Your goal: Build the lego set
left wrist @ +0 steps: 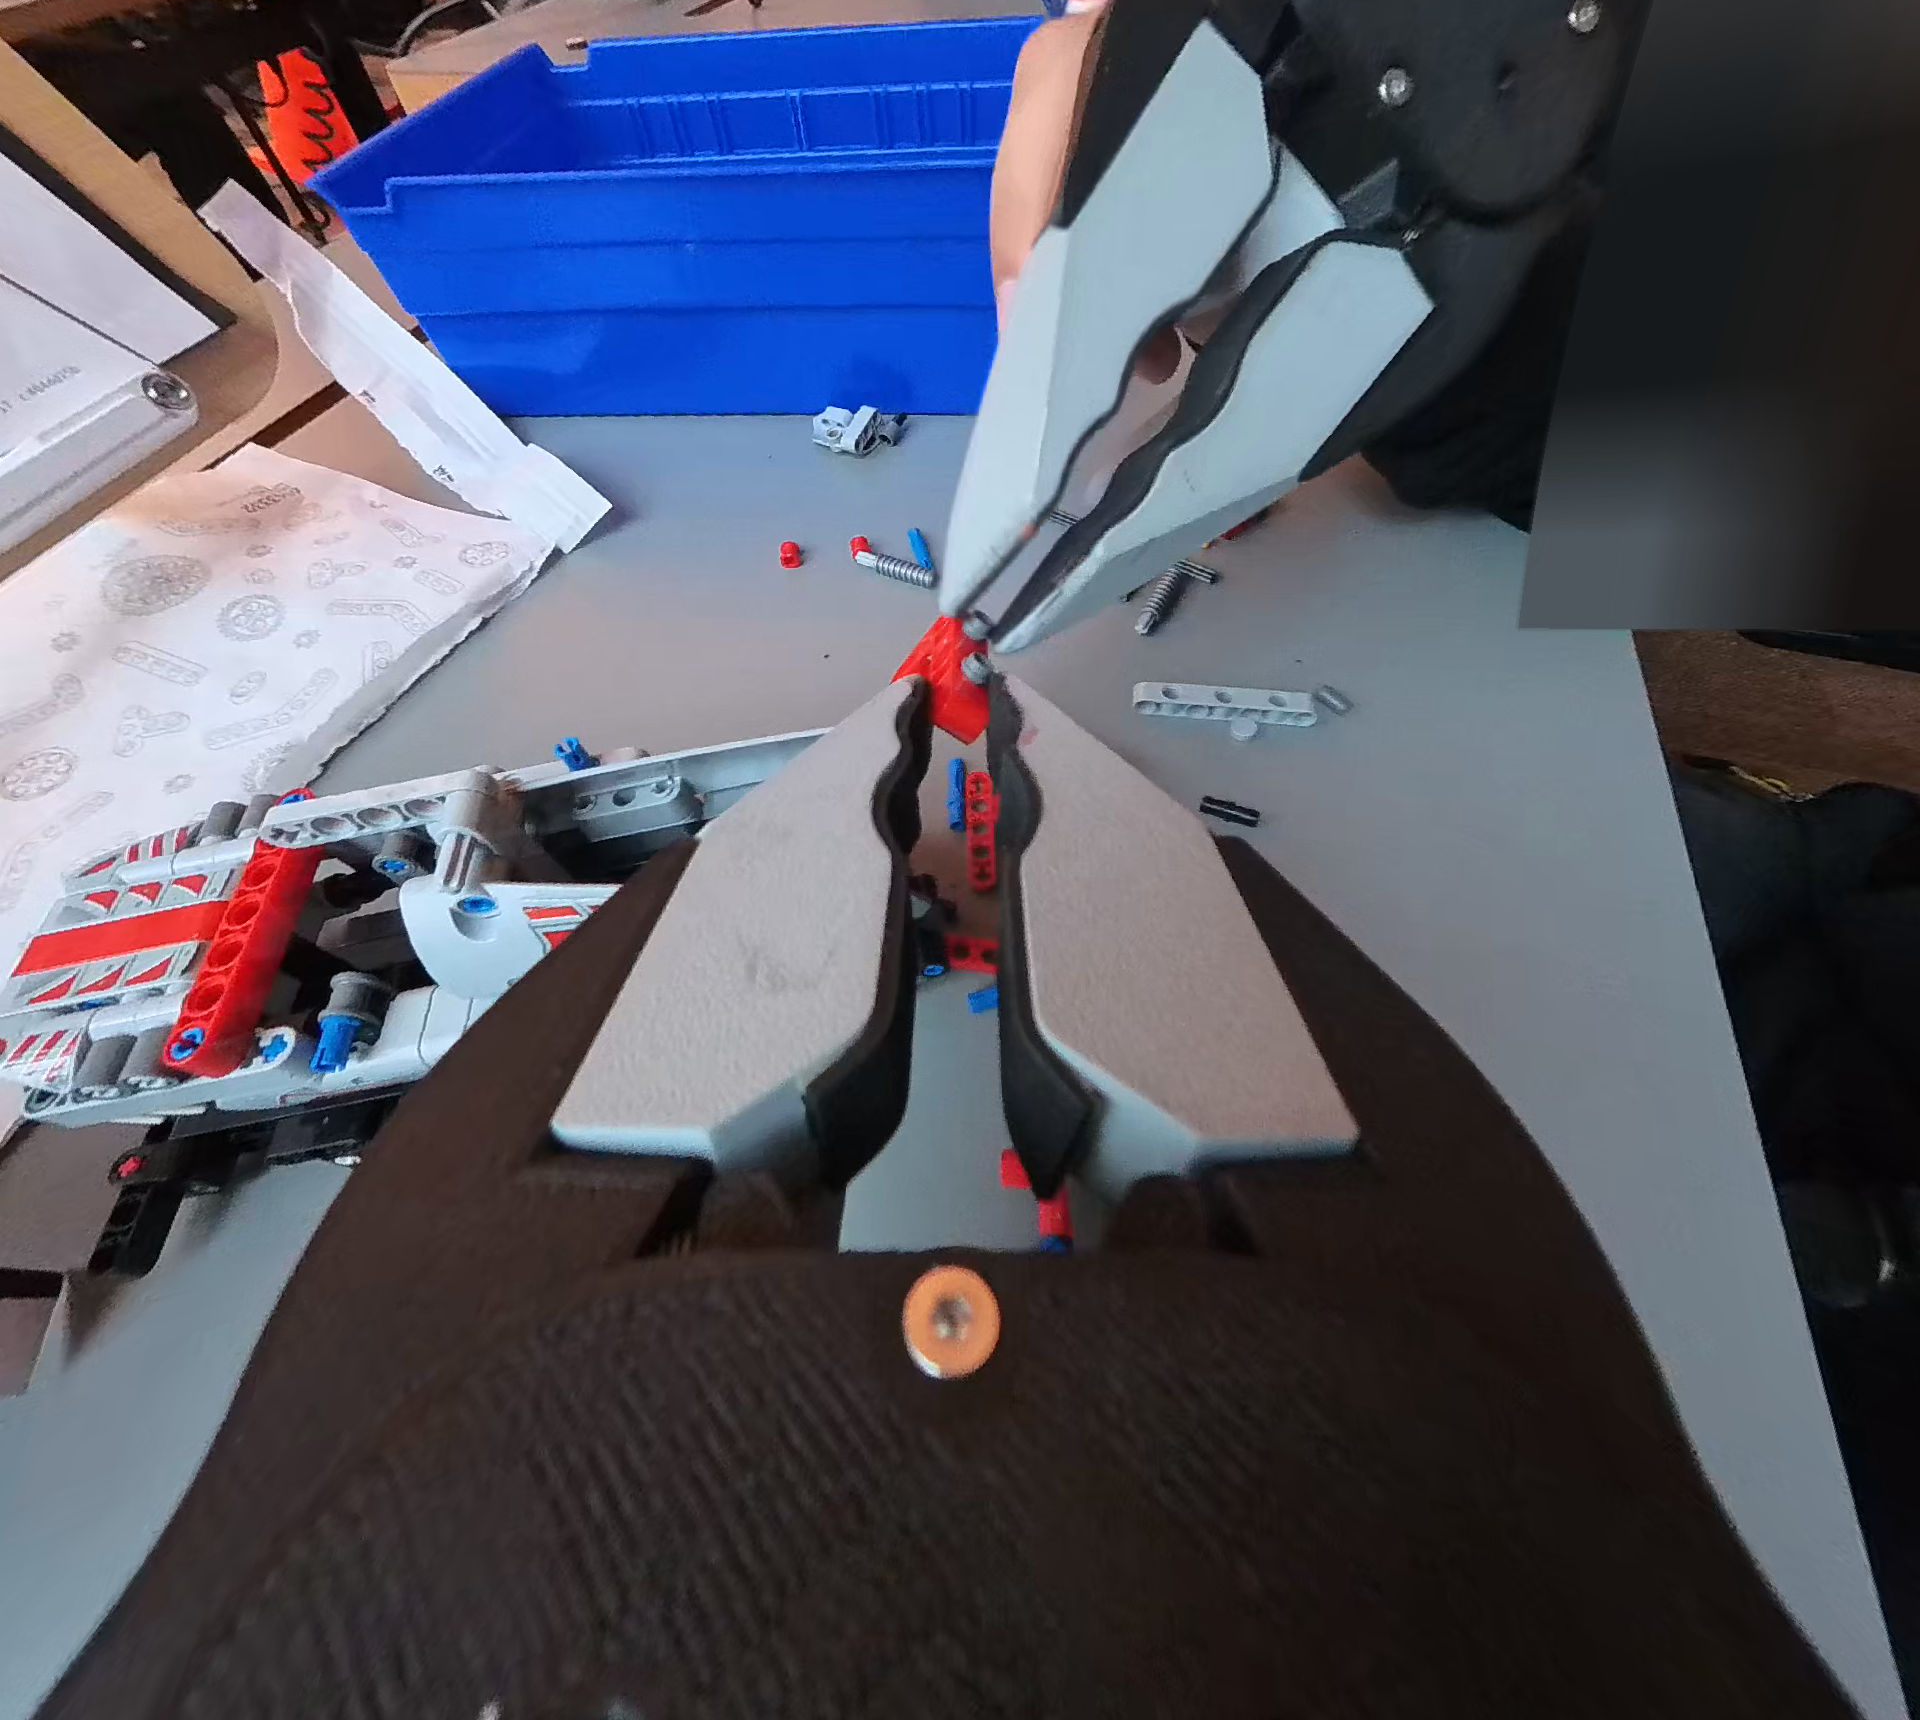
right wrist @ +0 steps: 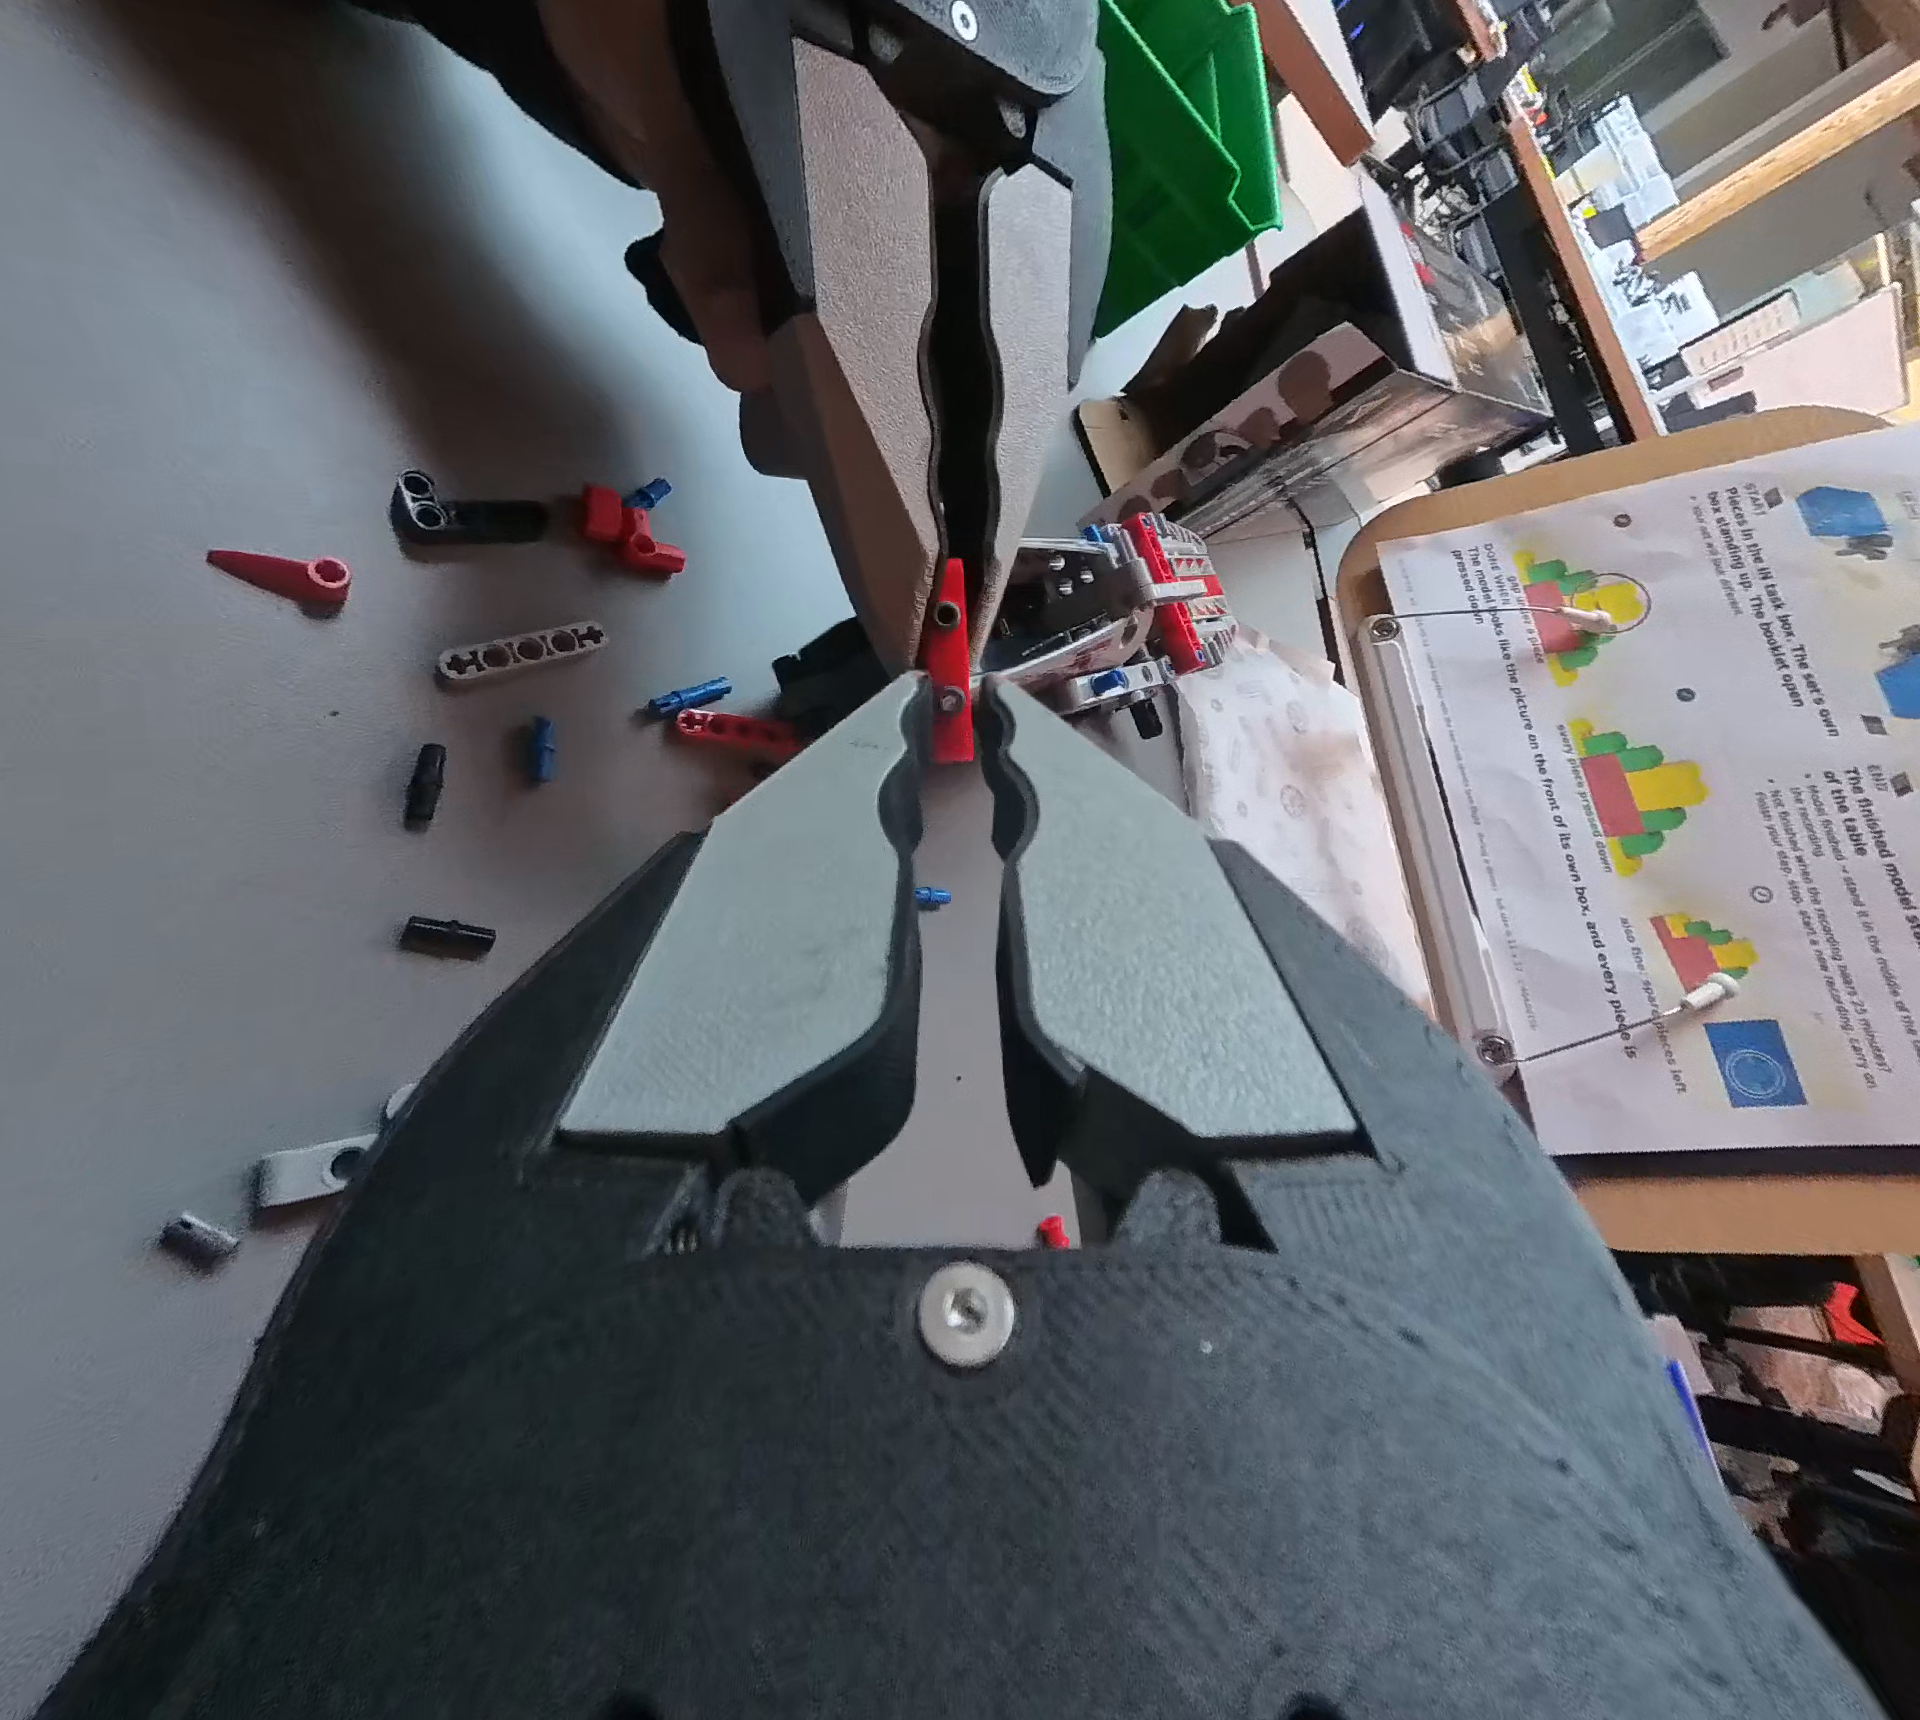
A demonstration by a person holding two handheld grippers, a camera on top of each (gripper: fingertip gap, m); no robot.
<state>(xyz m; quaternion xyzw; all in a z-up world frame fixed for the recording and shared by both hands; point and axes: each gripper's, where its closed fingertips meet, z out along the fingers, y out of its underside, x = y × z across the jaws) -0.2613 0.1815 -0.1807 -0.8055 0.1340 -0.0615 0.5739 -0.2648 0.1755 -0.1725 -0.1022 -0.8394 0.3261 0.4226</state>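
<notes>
Between my left gripper point(left wrist: 951, 699) tips, clamped shut, sits a small red piece point(left wrist: 948, 675), held above the grey table point(left wrist: 1403, 839). It looks light, rigid and slick, so I'd grip its flat faces, not the pegs. My right gripper point(right wrist: 951, 720) meets it tip to tip, pinching a grey pin point(left wrist: 977, 628) at its edge. Farther left lies the half-built model point(left wrist: 312, 932); beyond, a blue bin point(left wrist: 675, 236).

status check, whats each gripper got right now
Left gripper shut on red lego piece, held above the table. Right gripper pinching a small grey pin at that piece. Half-built model lies to the left, clear. Nothing blocking.
</notes>
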